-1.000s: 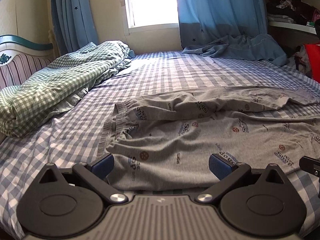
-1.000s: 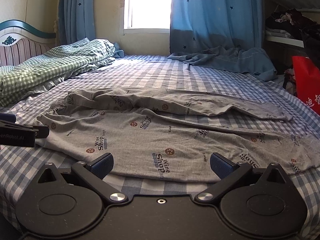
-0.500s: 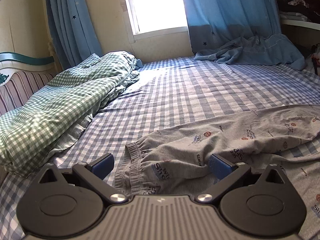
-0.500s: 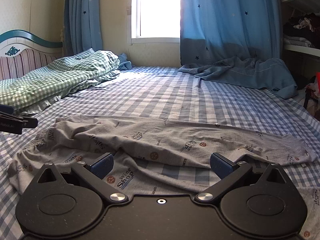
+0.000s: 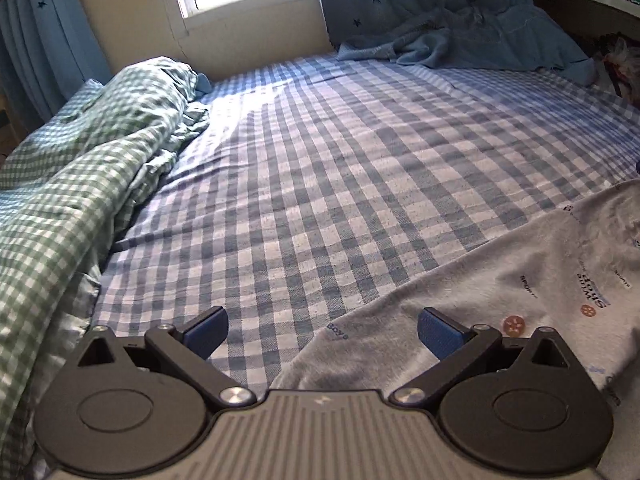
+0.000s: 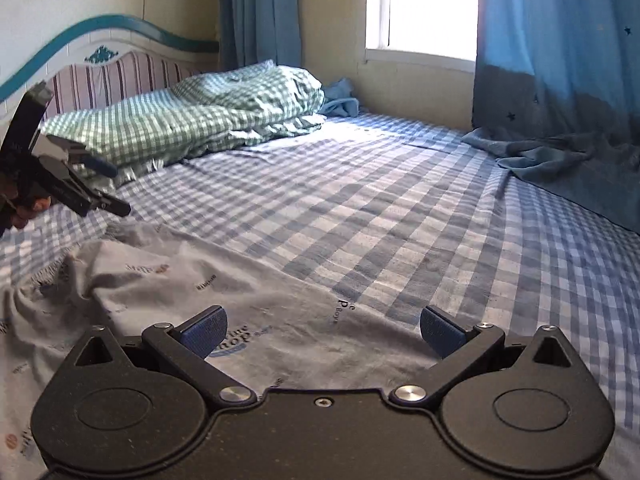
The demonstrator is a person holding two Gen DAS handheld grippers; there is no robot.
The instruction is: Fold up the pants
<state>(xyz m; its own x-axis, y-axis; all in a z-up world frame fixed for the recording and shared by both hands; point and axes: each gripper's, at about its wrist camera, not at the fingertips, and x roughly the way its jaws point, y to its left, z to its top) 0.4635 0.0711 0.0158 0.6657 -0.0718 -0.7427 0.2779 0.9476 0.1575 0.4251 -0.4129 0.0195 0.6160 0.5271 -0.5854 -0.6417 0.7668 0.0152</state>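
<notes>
Grey printed pants [image 6: 192, 280] lie spread on a blue checked bed sheet [image 6: 360, 208]. In the left wrist view the pants [image 5: 500, 292] fill the lower right. My left gripper [image 5: 322, 330] is open and empty, low over the far edge of the pants, with its left finger over bare sheet. It also shows in the right wrist view [image 6: 92, 184], held by a hand above the pants' left end. My right gripper [image 6: 322, 330] is open and empty, low over the pants near their far edge.
A green checked duvet [image 5: 72, 168] is bunched along the left by the striped headboard [image 6: 108, 76]. A blue blanket [image 5: 460, 44] lies at the far end under the curtains [image 6: 560, 40] and window. Bare sheet [image 5: 340, 160] stretches ahead.
Both grippers have moved forward across the pants toward their far edge and tilted down. The pants now lie mostly beneath and behind the fingers. Both stay open.
</notes>
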